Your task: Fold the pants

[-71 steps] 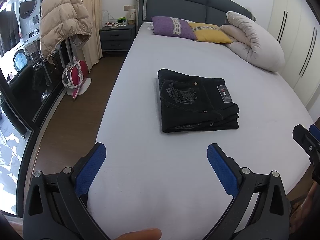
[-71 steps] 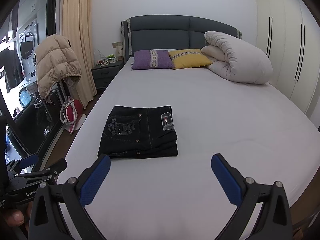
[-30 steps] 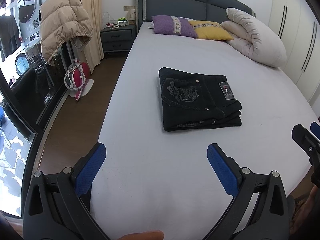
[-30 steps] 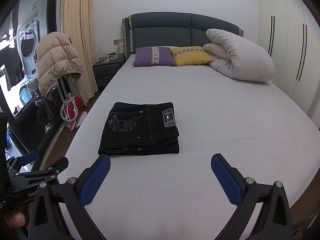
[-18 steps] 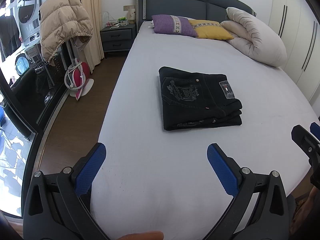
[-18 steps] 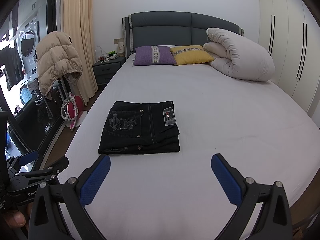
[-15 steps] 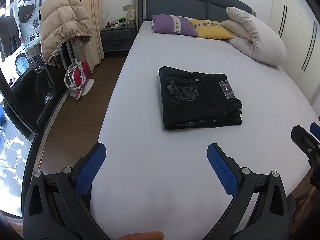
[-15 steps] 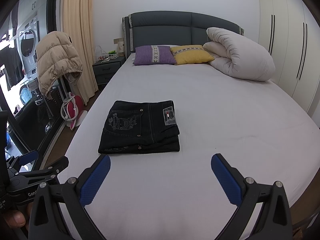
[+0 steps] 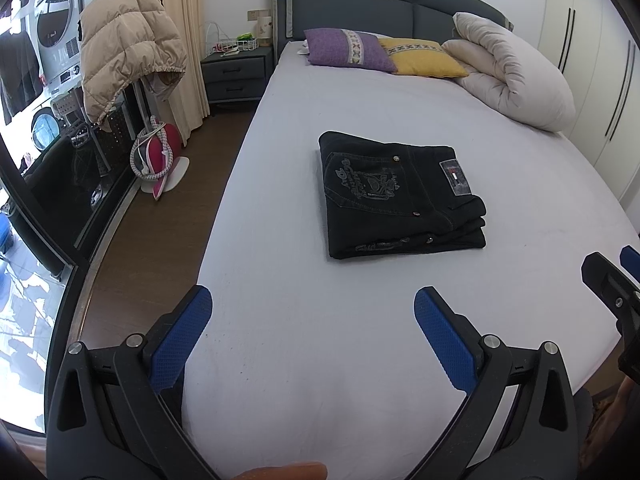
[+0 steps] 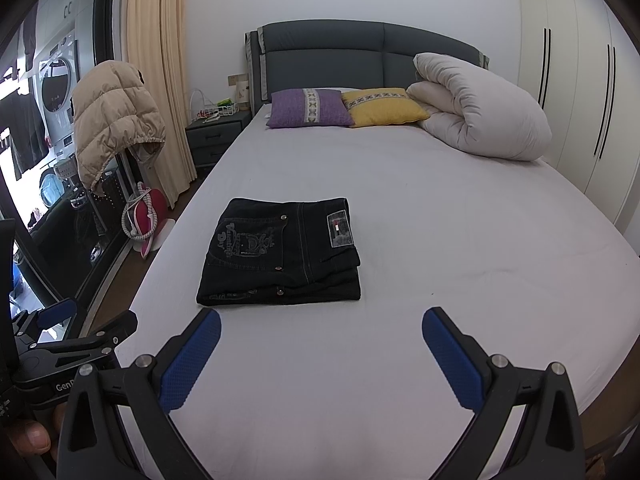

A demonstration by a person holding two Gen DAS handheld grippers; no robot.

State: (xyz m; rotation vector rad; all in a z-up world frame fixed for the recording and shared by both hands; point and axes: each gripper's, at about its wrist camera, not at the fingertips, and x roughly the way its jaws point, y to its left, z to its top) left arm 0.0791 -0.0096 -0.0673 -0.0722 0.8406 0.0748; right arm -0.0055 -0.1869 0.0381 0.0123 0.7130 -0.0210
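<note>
- The black denim pants (image 9: 400, 196) sit folded into a chunky rectangle on the bed with the smooth pale-grey sheet (image 9: 360, 360), a bit left of the middle. Top layer shows a stitched pocket emblem, small metal rivets and a square brand patch.
- Left tool (image 9: 312, 316) hovers over the foot of the bed, short of the pants, its jaws spread wide with nothing between the blue textured pads (image 9: 180, 340).
- Right tool (image 10: 320, 340) is the same deal: gaping, empty, pants just ahead and slightly left.
- Up by the padded dark-grey headboard (image 10: 360, 52): a purple cushion (image 10: 308, 108), a yellow cushion (image 10: 380, 106) and a rolled puffy cream duvet (image 10: 480, 108).
- A quilted beige puffer jacket (image 9: 128, 44) hangs off to the left, above the brown wood floor (image 9: 160, 220).
</note>
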